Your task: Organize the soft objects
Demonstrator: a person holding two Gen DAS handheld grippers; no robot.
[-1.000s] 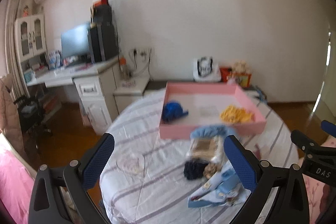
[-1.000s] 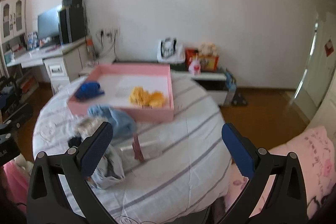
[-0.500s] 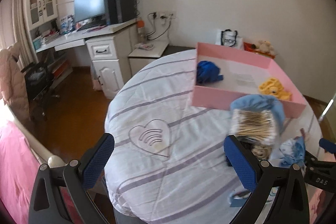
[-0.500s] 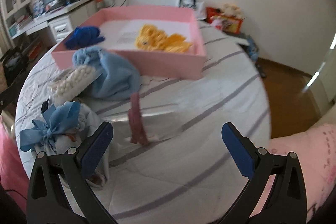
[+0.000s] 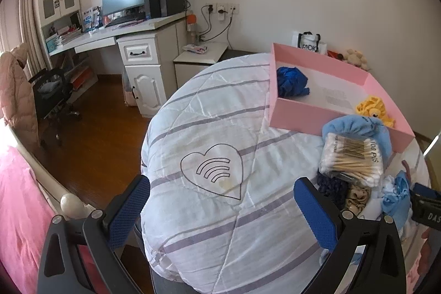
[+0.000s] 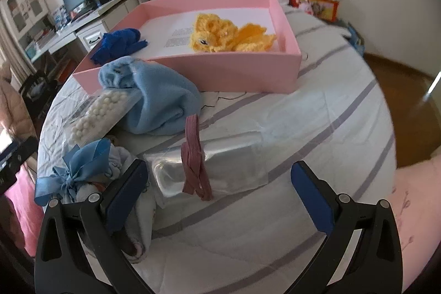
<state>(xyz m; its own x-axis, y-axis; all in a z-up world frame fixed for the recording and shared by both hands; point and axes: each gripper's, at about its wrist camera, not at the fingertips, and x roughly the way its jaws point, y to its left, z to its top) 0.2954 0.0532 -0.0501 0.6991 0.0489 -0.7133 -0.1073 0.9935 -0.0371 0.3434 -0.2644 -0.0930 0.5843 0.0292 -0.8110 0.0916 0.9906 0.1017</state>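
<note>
A pink tray sits on a round counter draped in a white quilt with grey-violet stripes. Inside the tray, a dark blue knitted piece lies at its left end and a yellow crocheted piece at its right end. Against the tray's near wall leans a light blue fleece pouch, with a clear pack of cotton swabs resting against it. Just in front of these lie a dark navy knit and a beige scrunchie, then a pale bundle tied with a blue ribbon bow. Beside the bundle is a clear plastic bag with a dusty pink elastic band draped across it.

The right gripper hovers low over the plastic bag, jaws spread wide and holding nothing. The left gripper hangs over the quilt's stitched heart motif, jaws also wide apart and empty, well left of the pile.
</note>
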